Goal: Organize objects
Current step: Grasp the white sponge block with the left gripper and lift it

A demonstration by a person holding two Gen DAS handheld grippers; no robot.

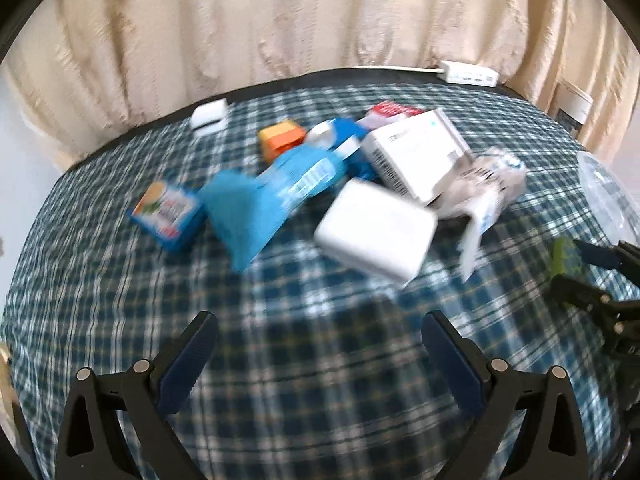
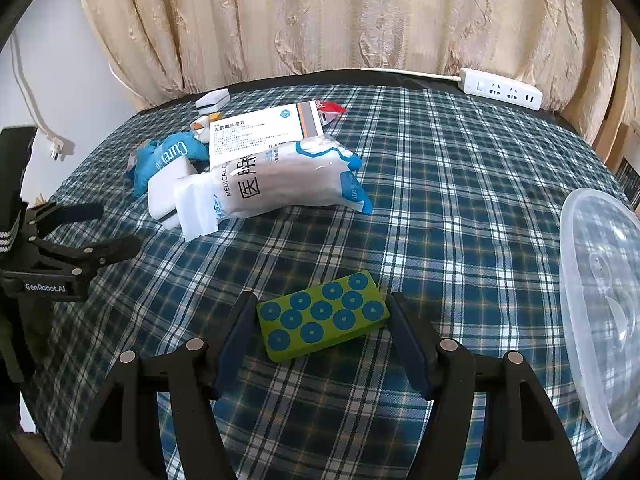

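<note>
Right tool (image 2: 322, 318) grips the green box (image 2: 322, 316) by its short ends, left of the clear tub (image 2: 592, 280). Grip looks shallow; the box may twist free on lifting. Left tool (image 1: 320, 344) is open, empty.

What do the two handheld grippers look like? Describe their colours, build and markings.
Both match: the left gripper and right gripper have matte black angular frames with triangular cutouts, silver round pivot pins, and two fingers faced with dark blue ribbed pads. The left gripper's body carries white "GenRobot.AI" lettering. No cables show.
</note>
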